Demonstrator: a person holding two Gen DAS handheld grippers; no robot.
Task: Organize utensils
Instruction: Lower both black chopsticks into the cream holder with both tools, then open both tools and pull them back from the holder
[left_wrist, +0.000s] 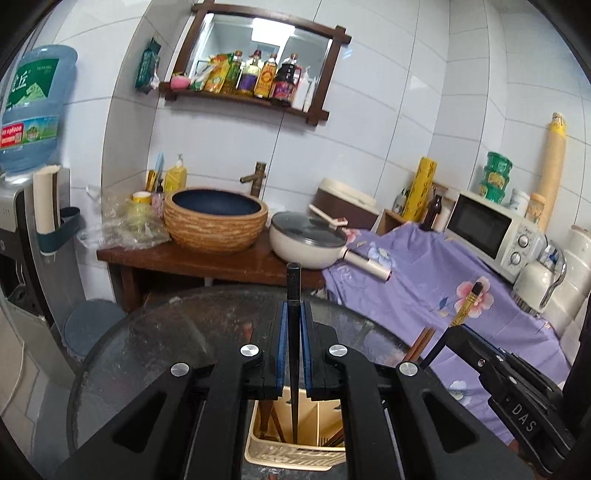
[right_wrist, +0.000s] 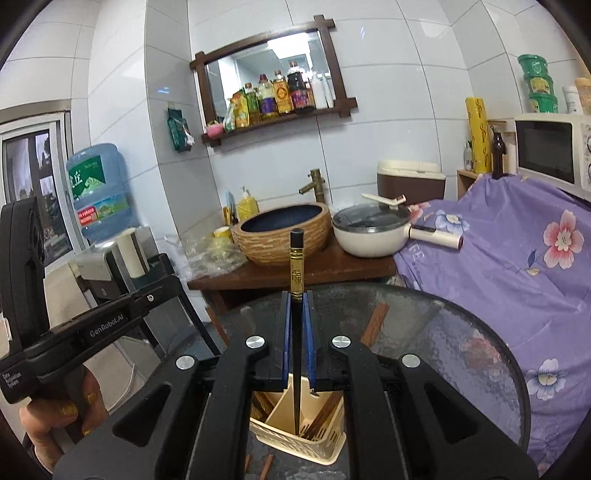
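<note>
Under both my claws spreads the round glass table (right_wrist: 461, 354), and straight below their tips stands the cream utensil holder (left_wrist: 291, 452), its slotted wall facing me and its compartments open upward. My left claw (left_wrist: 293, 354) is clamped on a plain black chopstick (left_wrist: 293, 291); my right claw (right_wrist: 295, 350) is clamped on a black chopstick with a gold band (right_wrist: 296, 266) near its butt. Each stick runs close to upright through the blue pads, its long axis nearly vertical, thick end pointing up past the claw tips and thin end pointing down into the holder. In the left view the tip sits in the middle compartment beside brown wooden chopsticks (left_wrist: 275, 421) that already lean there; in the right view the tip drops into a compartment with more brown sticks just to its right. I judge this the dropping step of sorting the chopsticks: both are lined over the holder and partly inside. The next move calls for parting each claw gently so the sticks slide down without tipping, then lifting straight up clear of the holder's rim. Brown sticks lying on the glass beyond my right claw look like what remains.
</note>
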